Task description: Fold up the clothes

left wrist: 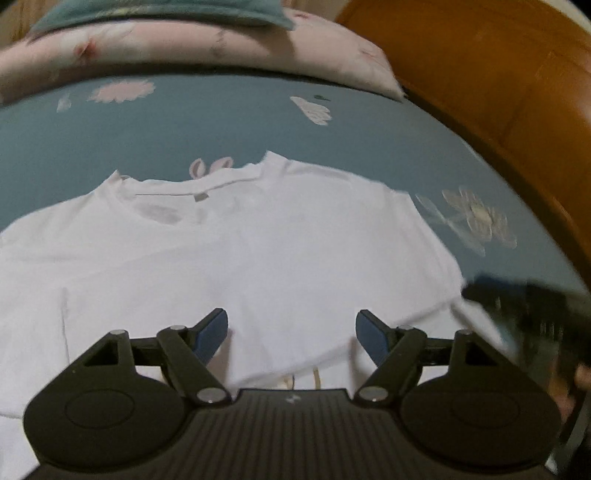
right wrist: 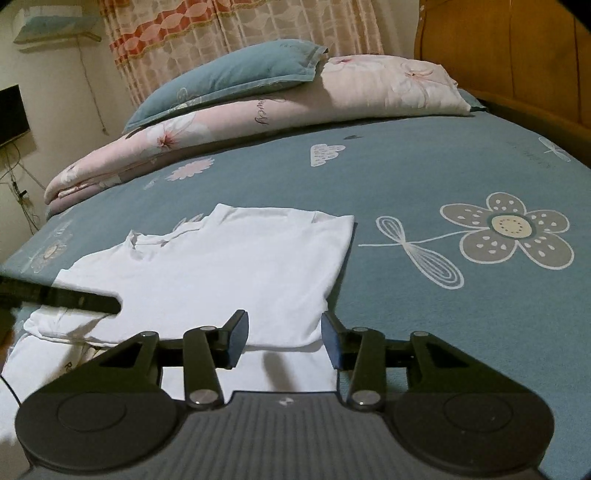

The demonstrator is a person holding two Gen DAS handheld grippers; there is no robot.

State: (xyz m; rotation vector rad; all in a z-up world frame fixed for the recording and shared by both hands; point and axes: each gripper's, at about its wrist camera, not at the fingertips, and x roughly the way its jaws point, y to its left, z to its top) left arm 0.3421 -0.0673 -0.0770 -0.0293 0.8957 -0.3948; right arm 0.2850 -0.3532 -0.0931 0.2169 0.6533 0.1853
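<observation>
A white T-shirt (left wrist: 258, 251) lies flat on the blue bedsheet (left wrist: 221, 122), collar away from me. In the right wrist view the T-shirt (right wrist: 229, 273) has its right side folded inward, with a straight fold edge on the right. My left gripper (left wrist: 291, 334) hovers open over the shirt's lower middle, nothing between its blue pads. My right gripper (right wrist: 284, 334) is open too, just above the near right corner of the folded part. A dark bar of the left gripper (right wrist: 85, 301) reaches in over the shirt's left side. The right gripper (left wrist: 532, 314) shows blurred at the shirt's right edge.
A folded pink floral quilt (right wrist: 280, 107) with a blue pillow (right wrist: 229, 77) on top lies along the far side of the bed. A wooden headboard (right wrist: 509, 55) stands on the right. Open bedsheet (right wrist: 443, 177) stretches right of the shirt. Curtains (right wrist: 240, 29) hang behind.
</observation>
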